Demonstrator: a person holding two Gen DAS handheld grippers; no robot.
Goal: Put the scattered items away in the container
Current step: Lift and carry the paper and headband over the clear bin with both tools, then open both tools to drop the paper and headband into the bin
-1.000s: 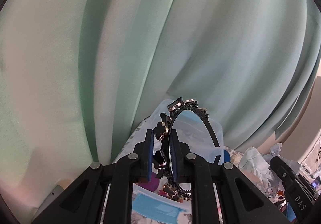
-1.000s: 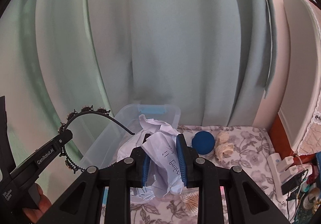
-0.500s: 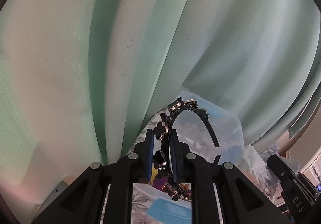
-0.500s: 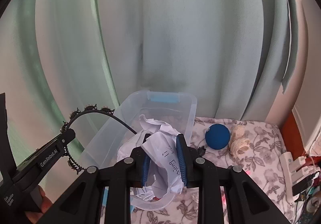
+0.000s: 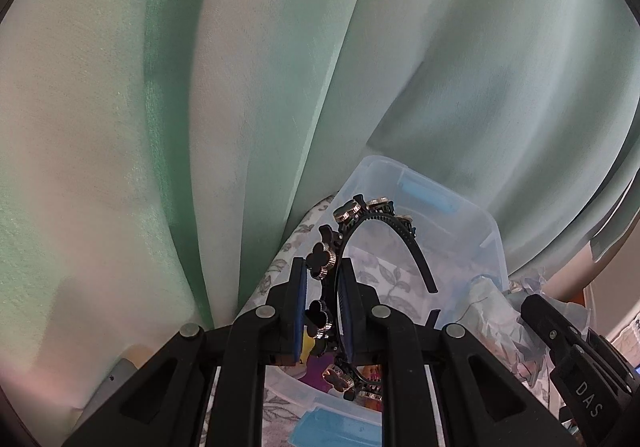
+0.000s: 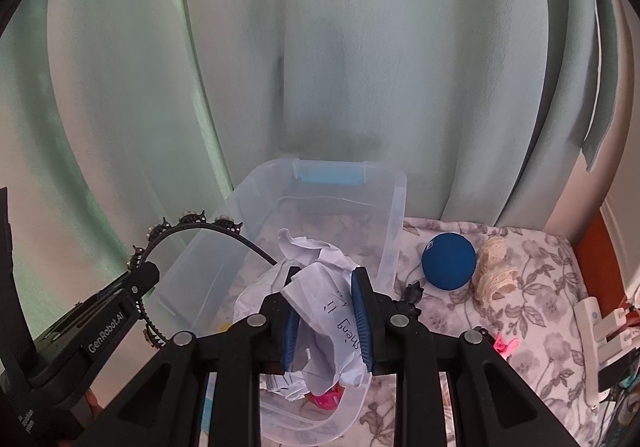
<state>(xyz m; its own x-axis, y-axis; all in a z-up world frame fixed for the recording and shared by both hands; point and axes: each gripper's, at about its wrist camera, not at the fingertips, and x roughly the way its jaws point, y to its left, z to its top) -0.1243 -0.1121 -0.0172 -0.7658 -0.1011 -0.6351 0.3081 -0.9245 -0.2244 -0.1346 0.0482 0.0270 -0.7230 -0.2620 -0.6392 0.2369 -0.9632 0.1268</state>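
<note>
My left gripper (image 5: 322, 289) is shut on a black headband (image 5: 384, 221) with clover ornaments, held above the near left part of a clear plastic bin (image 5: 492, 231). In the right wrist view the headband (image 6: 192, 225) arches over the bin's left wall (image 6: 224, 243). My right gripper (image 6: 326, 297) is shut on crumpled white paper (image 6: 320, 287) with handwriting, held over the bin's near end. A pink item (image 6: 326, 401) lies inside the bin under the paper.
A blue ball (image 6: 449, 262), a cream lace roll (image 6: 494, 273), a small black clip (image 6: 412, 293) and a pink clip (image 6: 503, 346) lie on the floral cloth right of the bin. Green curtains hang close behind. A white power strip (image 6: 600, 327) sits at far right.
Both grippers have moved forward and over the bin with their loads; the bin now lies nearer and lower in both views. Both stay shut.
</note>
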